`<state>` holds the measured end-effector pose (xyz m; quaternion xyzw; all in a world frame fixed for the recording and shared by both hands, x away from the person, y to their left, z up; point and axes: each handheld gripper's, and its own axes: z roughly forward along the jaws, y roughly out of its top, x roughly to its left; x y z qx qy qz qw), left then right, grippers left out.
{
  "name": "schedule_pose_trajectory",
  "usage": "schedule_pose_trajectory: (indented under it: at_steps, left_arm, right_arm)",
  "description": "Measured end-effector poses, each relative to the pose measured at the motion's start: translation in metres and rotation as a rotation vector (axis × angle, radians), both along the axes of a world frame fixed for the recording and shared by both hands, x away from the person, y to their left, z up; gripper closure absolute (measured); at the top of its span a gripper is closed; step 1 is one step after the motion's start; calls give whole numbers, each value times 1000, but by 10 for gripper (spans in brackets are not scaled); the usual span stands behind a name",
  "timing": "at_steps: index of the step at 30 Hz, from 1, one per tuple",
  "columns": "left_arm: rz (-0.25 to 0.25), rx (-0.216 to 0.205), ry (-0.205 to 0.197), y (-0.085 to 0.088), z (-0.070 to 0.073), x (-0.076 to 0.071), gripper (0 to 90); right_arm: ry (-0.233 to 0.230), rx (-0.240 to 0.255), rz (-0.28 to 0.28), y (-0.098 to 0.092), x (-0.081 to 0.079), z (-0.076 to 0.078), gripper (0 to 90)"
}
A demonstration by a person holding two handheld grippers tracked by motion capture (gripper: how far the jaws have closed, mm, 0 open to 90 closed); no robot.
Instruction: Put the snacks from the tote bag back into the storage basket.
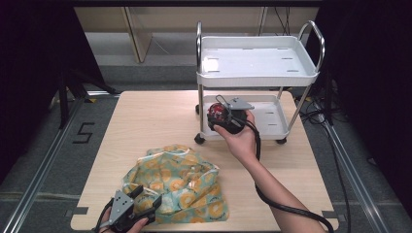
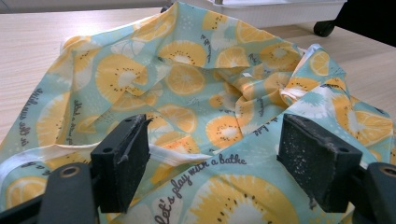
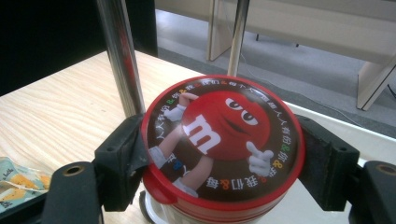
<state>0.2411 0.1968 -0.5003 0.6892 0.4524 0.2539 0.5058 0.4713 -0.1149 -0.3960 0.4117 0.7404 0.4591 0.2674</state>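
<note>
**Candy tub gripped at cart; cloth lies loose on table**

Hidden/cut off: in the right gripper view the tub's body is mostly out of frame below the lid; in the high view the hand covers much of the tub. Left hand cut off at the bottom edge.

Right gripper (image 1: 222, 115) clamps a round M&M's candy tub (image 3: 223, 140), pads pressed on opp. sides of the rim. Lid faces up toward the camera, tub axis approx. upright, held at the lower shelf of the white cart (image 1: 269, 121), beside its chrome posts.

Left gripper (image 1: 141, 200) released, jaws wide apart over a crumpled lemon-print cloth (image 2: 196, 88) w/ teal ground, white trim, printed script. Cloth lies on the pale wood-grain table (image 1: 145, 116), front left.

Tub: glossy red lid, smooth plastic.
</note>
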Motion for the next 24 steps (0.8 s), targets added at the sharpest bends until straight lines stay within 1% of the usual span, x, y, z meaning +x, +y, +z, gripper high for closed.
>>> schedule_pose_trajectory:
  at_steps: [1, 2, 3, 4, 5, 7, 9, 10, 11, 12, 14, 15, 16, 17, 18, 19, 20, 21, 22, 24]
  left_arm:
    - [0, 0, 0, 0, 0, 0, 242]
    - [0, 0, 0, 0, 0, 0, 242]
    - [0, 0, 0, 0, 0, 0, 242]
    - [0, 0, 0, 0, 0, 0, 242]
    - [0, 0, 1, 0, 0, 0, 242]
    - [0, 0, 0, 0, 0, 0, 242]
    - [-1, 1, 2, 0, 0, 0, 242]
    - [0, 1, 2, 0, 0, 0, 242]
    - [-1, 0, 2, 0, 0, 0, 242]
    - [0, 0, 2, 0, 0, 0, 242]
    - [-2, 2, 2, 0, 0, 0, 242]
    - [-3, 3, 3, 0, 0, 0, 242]
    - [-2, 3, 3, 0, 0, 0, 242]
    - [-3, 3, 3, 0, 0, 0, 242]
    - [-3, 3, 3, 0, 0, 0, 242]
    - [-3, 2, 3, 0, 0, 0, 242]
    - [-4, 3, 3, 0, 0, 0, 242]
    - [-3, 3, 3, 0, 0, 0, 242]
    - [-3, 3, 3, 0, 0, 0, 242]
    - [-2, 0, 2, 0, 0, 0, 242]
  right_arm:
    - [0, 0, 6, 0, 0, 0, 267]
    - [-11, -4, 7, 0, 1, 0, 266]
    - [-5, -8, 6, 0, 1, 0, 266]
    - [-15, -27, 8, -1, 2, 1, 266]
    - [-27, -28, 16, -2, 3, 1, 266]
    - [-27, -15, 14, -1, 3, 1, 266]
    - [-40, -24, 14, -3, 4, 1, 267]
    - [-32, -33, 12, -3, 4, 1, 267]
    - [-19, -28, 11, -2, 4, 0, 266]
    - [-34, -35, 14, -3, 5, 0, 266]
    - [-10, -18, 9, -2, 4, -1, 266]
    - [-20, -17, 14, -2, 5, -1, 266]
    - [-14, -15, 11, -2, 5, -1, 266]
    - [-25, -33, 8, -2, 6, -2, 266]
    - [-23, -42, 10, -3, 7, -2, 266]
    - [-18, -28, 8, -2, 6, -2, 266]
    - [-25, -14, 10, -1, 7, -3, 266]
    - [-6, -16, 4, 0, 6, -3, 266]
    - [-22, -30, 5, -1, 8, -4, 266]
    - [-19, -30, 10, -1, 8, -4, 266]
